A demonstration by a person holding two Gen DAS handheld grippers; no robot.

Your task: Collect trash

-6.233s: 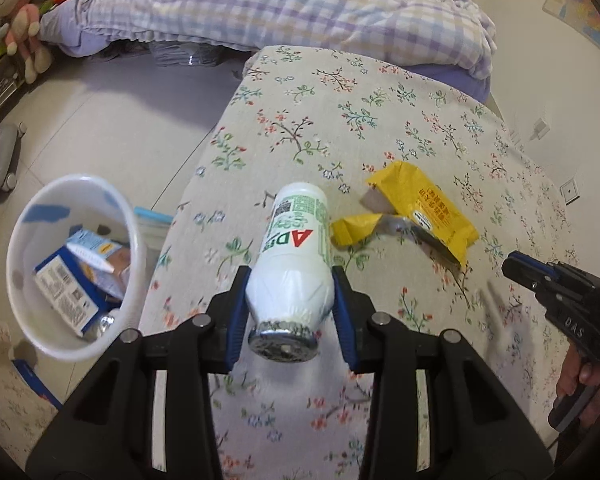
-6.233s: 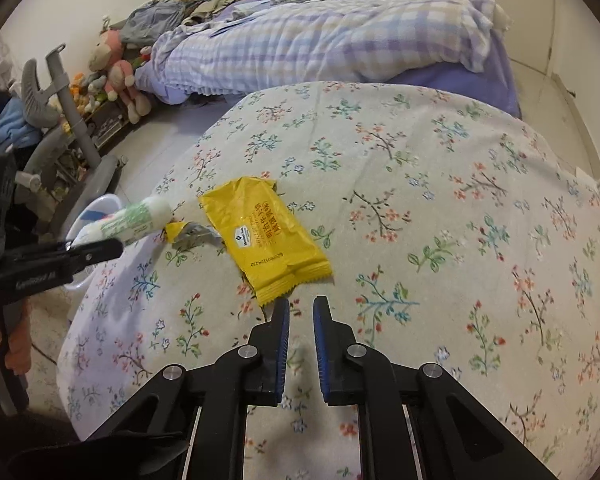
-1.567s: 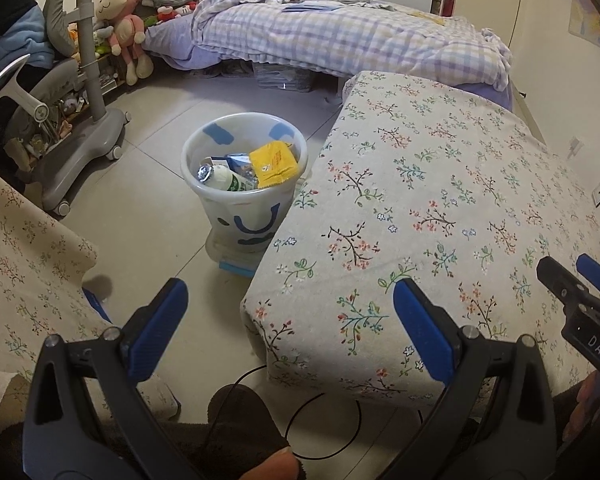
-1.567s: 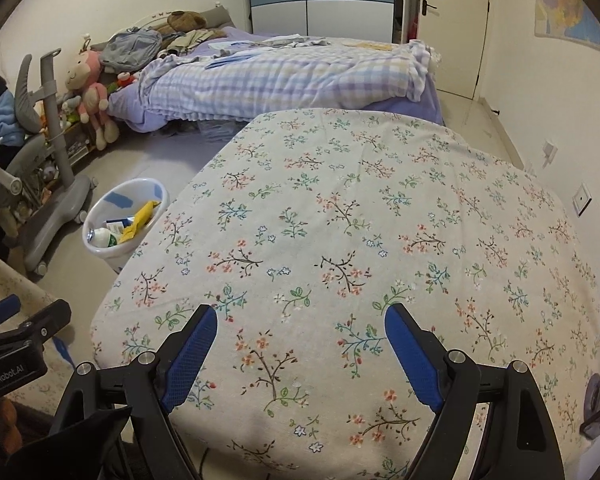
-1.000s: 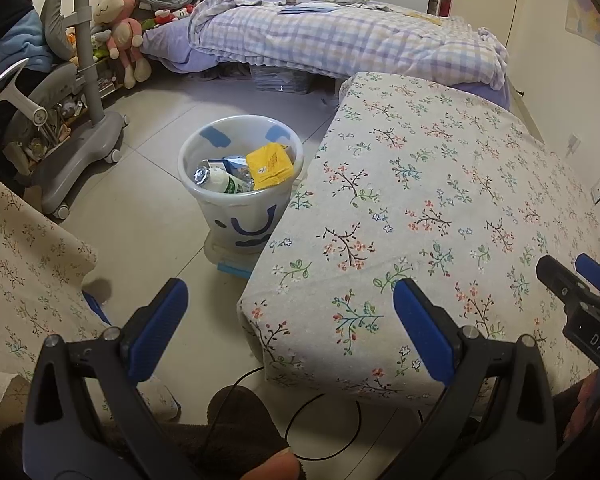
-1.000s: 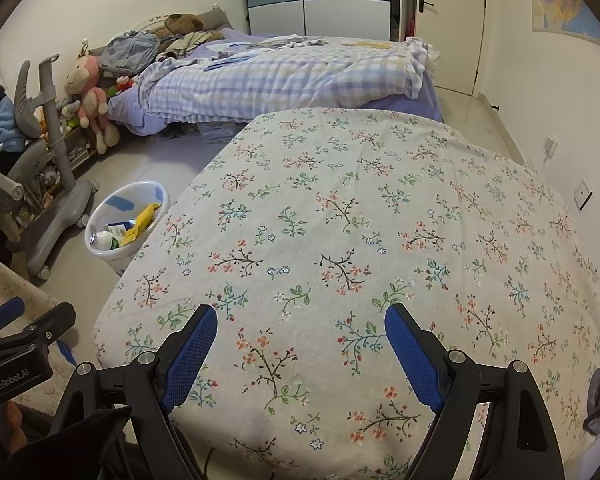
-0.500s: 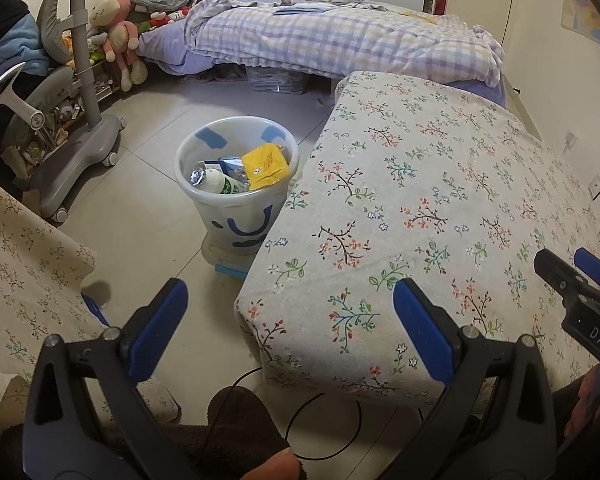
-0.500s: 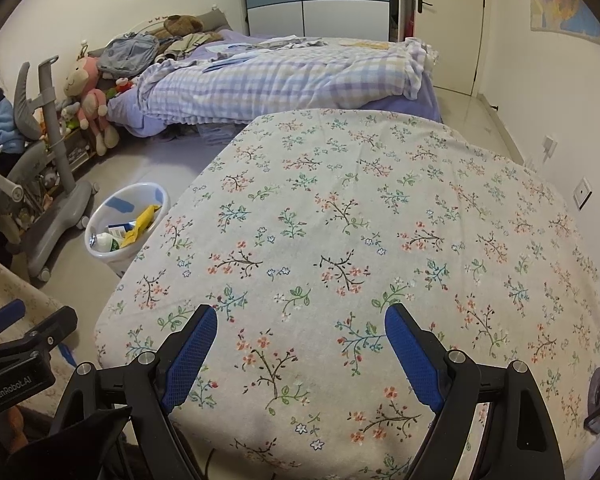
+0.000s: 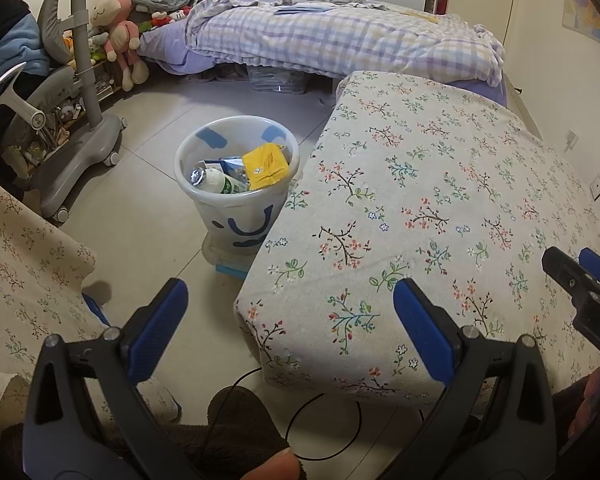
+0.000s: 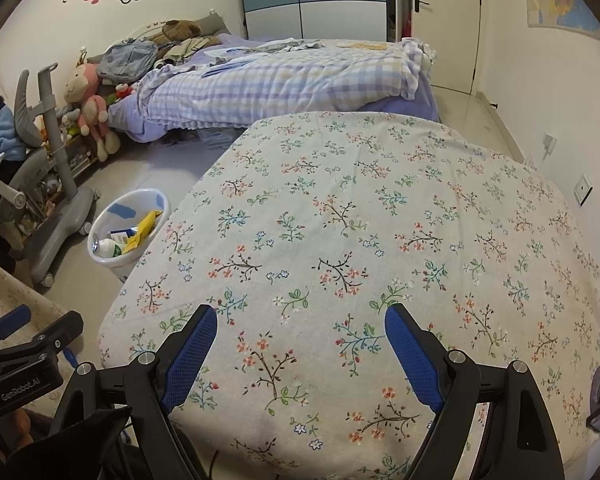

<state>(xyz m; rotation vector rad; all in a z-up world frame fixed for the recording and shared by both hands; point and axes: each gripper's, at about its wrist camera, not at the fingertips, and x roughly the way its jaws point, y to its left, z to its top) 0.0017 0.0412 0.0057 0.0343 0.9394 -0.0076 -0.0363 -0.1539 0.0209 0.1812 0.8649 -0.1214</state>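
A white trash bin [image 9: 204, 148] with blue marks stands on the floor left of the flower-cloth table [image 9: 440, 184]. Inside it lie a yellow wrapper [image 9: 266, 165], a white-and-green bottle [image 9: 220, 182] and a blue carton. The right wrist view shows the same bin [image 10: 156, 200] with the wrapper [image 10: 142, 232] sticking up. My left gripper [image 9: 290, 300] hangs open and empty over the table's near left corner. My right gripper [image 10: 300, 328] stands open and empty above the table's front edge. Each view catches the other gripper at its side.
A bed with a checked quilt [image 9: 340, 40] lies beyond the table. A grey wheeled chair base [image 9: 72, 160] and soft toys [image 9: 116, 28] stand at the left. A black cable [image 9: 324, 420] loops on the floor below the table corner. Another floral cloth [image 9: 16, 264] hangs at the near left.
Over the last second both grippers stay wide and nearly still. Earlier the left gripper held the bottle and the wrapper lay on the table; both now lie in the bin.
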